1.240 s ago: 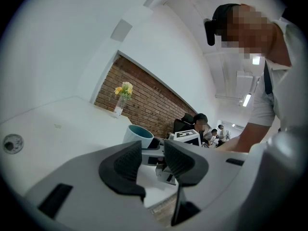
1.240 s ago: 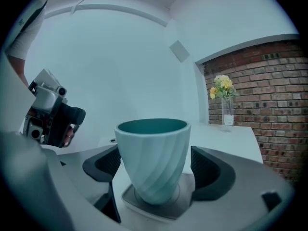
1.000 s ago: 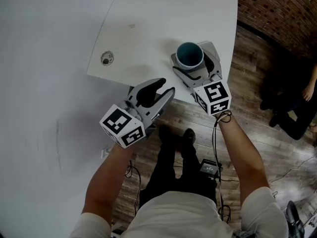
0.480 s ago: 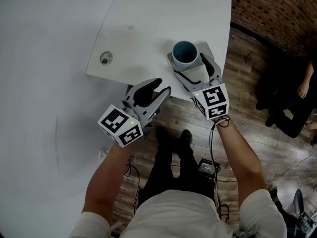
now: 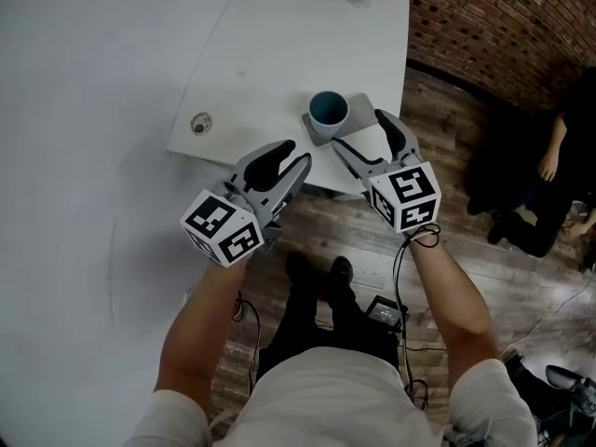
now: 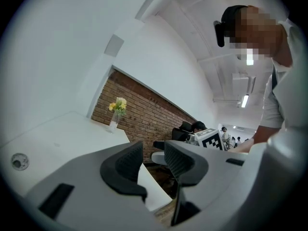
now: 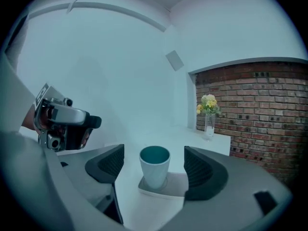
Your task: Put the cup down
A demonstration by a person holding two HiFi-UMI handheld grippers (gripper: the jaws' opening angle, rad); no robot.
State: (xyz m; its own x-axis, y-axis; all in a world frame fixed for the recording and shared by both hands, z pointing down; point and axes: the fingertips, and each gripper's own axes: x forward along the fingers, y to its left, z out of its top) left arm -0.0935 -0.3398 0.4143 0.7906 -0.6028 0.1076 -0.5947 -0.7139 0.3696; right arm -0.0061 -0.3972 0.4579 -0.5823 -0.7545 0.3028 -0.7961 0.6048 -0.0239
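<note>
The right gripper (image 5: 361, 130) is hovering low over the near edge of the white table (image 5: 279, 45) with its jaws spread wide and nothing between the pads. The cup (image 7: 154, 166), pale outside and teal inside, is standing upright just ahead of those jaws and centred on the gap, touching neither pad. It is resting on a grey square coaster (image 7: 166, 189) that is lying flat on the table, just in front of the right gripper's tips. The left gripper (image 6: 154, 153) is hanging beside the right one, off to its left and slightly nearer the person, with its jaws showing only a narrow gap and gripping nothing; the table's corner and the floor are showing through that gap. Farther left of the left gripper, a small round grommet (image 5: 199, 122) is sitting in the tabletop. Well beyond the cup, at the table's far edge, a glass vase of yellow flowers (image 7: 208, 117) is standing against a red brick wall (image 7: 260, 105). To the right of the right gripper, dark wooden floor (image 5: 466, 259) is running along the table, and a person in dark clothes (image 5: 545, 194) is sitting on it near the brick wall
</note>
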